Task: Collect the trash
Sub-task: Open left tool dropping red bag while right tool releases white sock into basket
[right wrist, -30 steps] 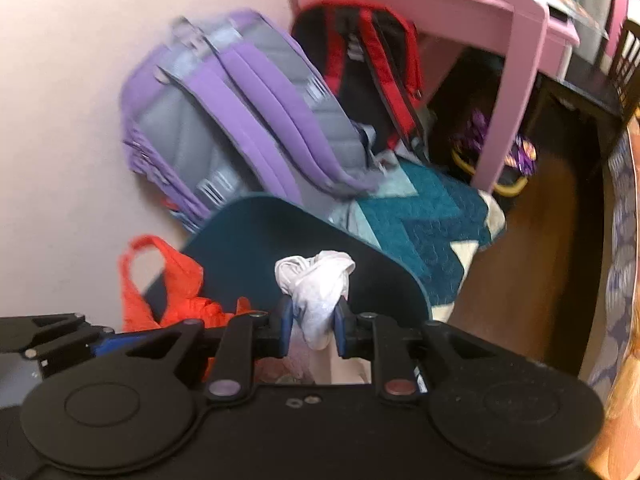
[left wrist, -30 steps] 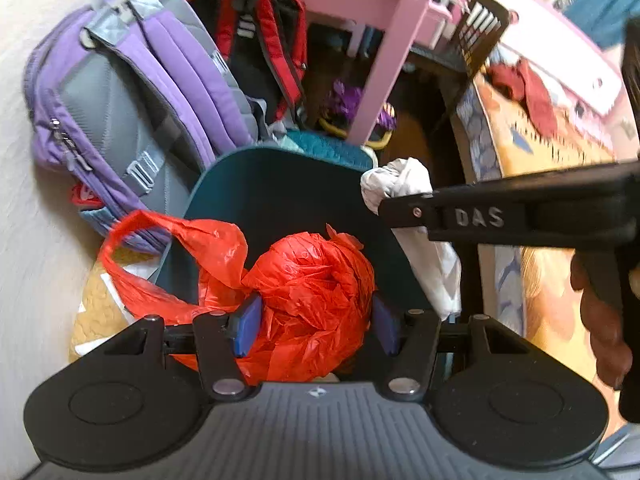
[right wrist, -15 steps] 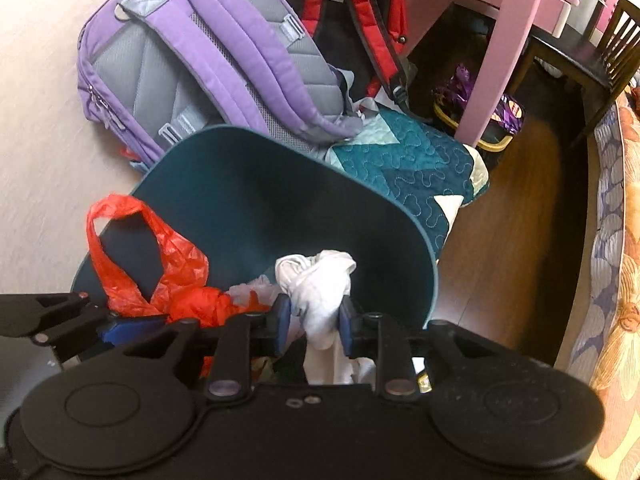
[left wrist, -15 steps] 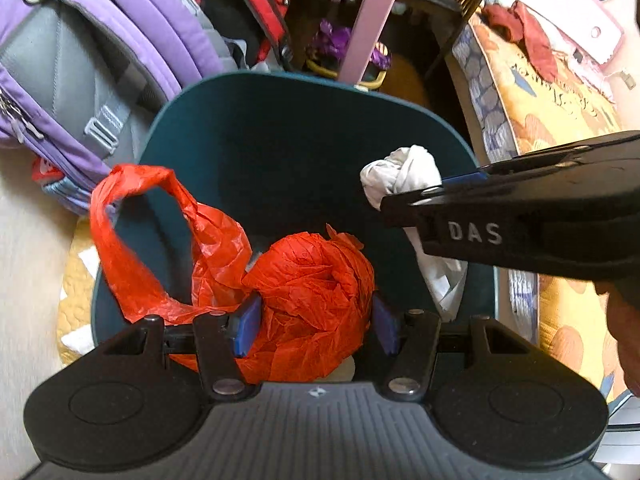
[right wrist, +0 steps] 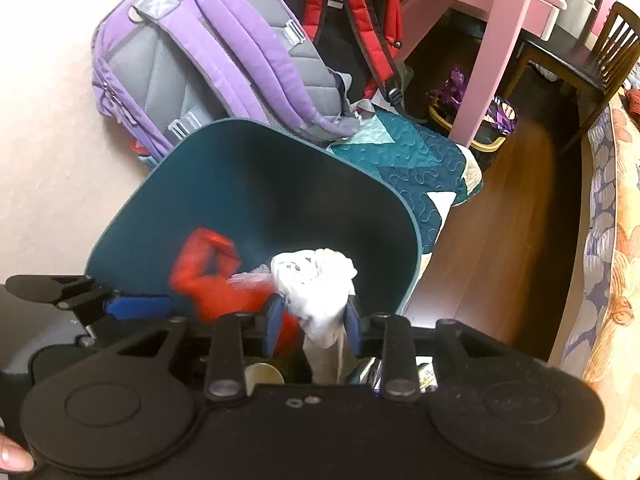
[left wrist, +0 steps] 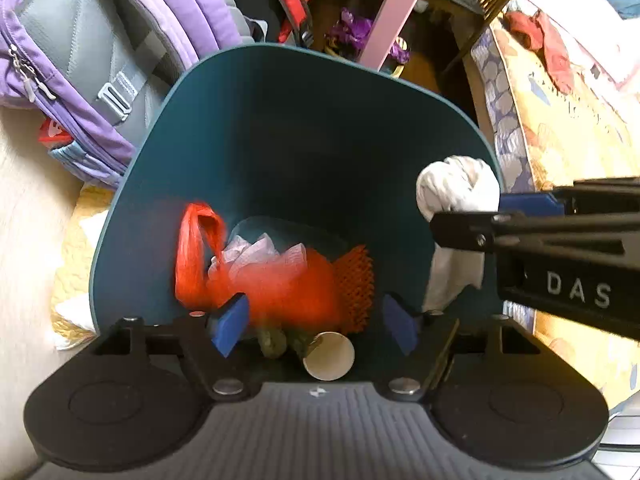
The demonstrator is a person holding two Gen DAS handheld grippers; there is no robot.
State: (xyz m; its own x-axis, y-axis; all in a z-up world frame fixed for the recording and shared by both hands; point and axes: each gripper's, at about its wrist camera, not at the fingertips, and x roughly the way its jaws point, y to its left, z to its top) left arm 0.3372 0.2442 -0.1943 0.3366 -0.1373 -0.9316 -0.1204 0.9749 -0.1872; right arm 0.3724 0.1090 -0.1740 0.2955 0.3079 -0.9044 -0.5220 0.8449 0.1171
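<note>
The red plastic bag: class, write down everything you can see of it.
The red plastic bag is thin, crinkled film, crumpled into a loose ball, one loop handle standing up at its left. It lies inside the teal bin, blurred, on other rubbish: pale tissue behind it, orange netting at its right, a paper cup below. The left gripper has just been opening; its blue pads stand clear of the bag on either side.

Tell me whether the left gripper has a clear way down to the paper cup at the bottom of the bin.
Probably yes. The left gripper is open and empty right above the paper cup; the red bag has fallen just behind it, not over it.
</note>
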